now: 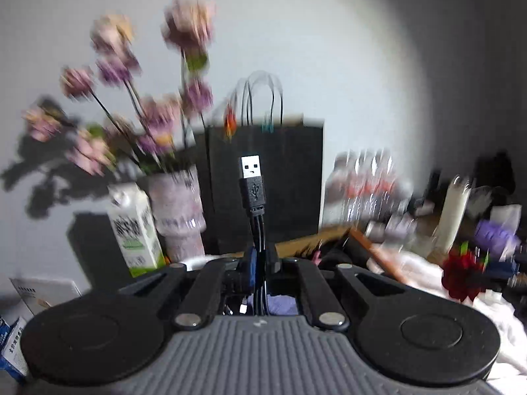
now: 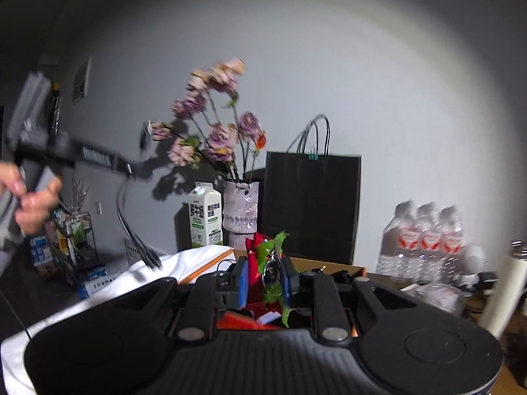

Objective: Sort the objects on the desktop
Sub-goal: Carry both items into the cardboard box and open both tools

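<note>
while both grippers hang over the cluttered desk, left gripper jaws pinching usb cable, right gripper jaws pinching red flower

- plain pale grey wall behind everything, brightly lit at centre, falling dark toward the left
- wooden desk stands against it

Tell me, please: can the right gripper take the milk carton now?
Probably not. The right gripper is already shut on a red artificial flower with green leaves, so its jaws are full. The milk carton stands farther back, beside the vase, apart from the gripper.
</note>
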The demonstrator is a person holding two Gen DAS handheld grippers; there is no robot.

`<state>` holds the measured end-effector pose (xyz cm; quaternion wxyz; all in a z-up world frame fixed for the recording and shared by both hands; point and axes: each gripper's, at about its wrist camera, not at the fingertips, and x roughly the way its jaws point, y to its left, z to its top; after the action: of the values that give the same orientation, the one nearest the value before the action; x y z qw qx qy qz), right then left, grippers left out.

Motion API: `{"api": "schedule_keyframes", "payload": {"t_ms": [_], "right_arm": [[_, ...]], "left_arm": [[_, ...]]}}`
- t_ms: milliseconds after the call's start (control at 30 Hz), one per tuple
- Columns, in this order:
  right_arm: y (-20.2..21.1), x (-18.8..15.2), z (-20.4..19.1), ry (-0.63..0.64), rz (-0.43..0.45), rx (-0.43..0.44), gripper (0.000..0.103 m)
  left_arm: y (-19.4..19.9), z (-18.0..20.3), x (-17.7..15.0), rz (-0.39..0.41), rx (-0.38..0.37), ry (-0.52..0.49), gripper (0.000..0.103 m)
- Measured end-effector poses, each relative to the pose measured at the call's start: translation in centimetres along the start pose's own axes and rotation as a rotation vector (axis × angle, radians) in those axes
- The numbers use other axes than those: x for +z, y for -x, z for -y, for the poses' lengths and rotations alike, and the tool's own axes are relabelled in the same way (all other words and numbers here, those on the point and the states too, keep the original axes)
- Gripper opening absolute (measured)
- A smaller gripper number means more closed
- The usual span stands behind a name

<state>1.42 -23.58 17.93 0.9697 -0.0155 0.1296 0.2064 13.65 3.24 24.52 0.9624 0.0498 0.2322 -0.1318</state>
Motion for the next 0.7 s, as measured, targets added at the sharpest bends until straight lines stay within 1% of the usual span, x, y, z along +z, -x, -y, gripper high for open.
{"api": "schedule_keyframes", "payload": {"t_ms": [100,200,267,300,333,400,433,467,500,533,600,633,667,700], "right_arm": [[-6.2,1.6,1.9,-0.029,-0.066,0.031,0.018],[-12.3,2.5,3.3,-0.065,-0.139,0.067,0.018],[-16.4,2.6,3.6,-0.078,-0.189,0.083,0.018],[-18.5,2.6,3.6,-0.075,-0.224,0.095,0.018],[-20.7,2.6,3.5,-0.081,-0.255,0.106,0.018],[-25.1,2.4,3.1,-0.083,-0.314,0.118,0.018],[-27.3,2.2,2.9,-0.090,-0.344,0.118,0.018],[-29.4,1.8,2.7,-0.096,-0.374,0.122,0.018],[-31.3,1.4,2.4,-0.097,-0.404,0.131,0.018],[-33.0,0.9,2.3,-0.104,-0.428,0.133,0.019],[-35.8,0.1,2.4,-0.123,-0.461,0.131,0.021],[-36.9,-0.1,2.5,-0.136,-0.466,0.139,0.022],[-37.9,-0.3,2.6,-0.147,-0.477,0.147,0.022],[-38.4,-0.5,2.7,-0.166,-0.480,0.132,0.033]], "left_arm": [[-6.3,-1.5,-0.1,-0.096,-0.014,0.014,0.006],[-11.6,-2.6,-0.6,-0.193,-0.054,0.037,0.006],[-14.7,-2.6,-1.2,-0.265,-0.091,0.025,0.006],[-16.4,-2.6,-1.5,-0.296,-0.098,0.021,0.006],[-17.9,-2.6,-1.9,-0.323,-0.094,0.014,0.006],[-20.9,-2.7,-2.7,-0.377,-0.063,0.004,0.007],[-22.2,-3.0,-3.1,-0.409,-0.069,0.009,0.009],[-23.1,-3.4,-3.4,-0.432,-0.084,0.025,0.015],[-23.8,-4.0,-3.7,-0.437,-0.092,0.042,0.020],[-24.0,-4.6,-3.8,-0.425,-0.081,0.061,0.029],[-24.4,-5.7,-3.9,-0.400,-0.040,0.090,0.040],[-24.2,-6.3,-3.9,-0.390,-0.027,0.109,0.050],[-23.9,-7.0,-3.9,-0.379,-0.016,0.130,0.054],[-23.6,-7.5,-3.9,-0.368,-0.008,0.143,0.055]]}}
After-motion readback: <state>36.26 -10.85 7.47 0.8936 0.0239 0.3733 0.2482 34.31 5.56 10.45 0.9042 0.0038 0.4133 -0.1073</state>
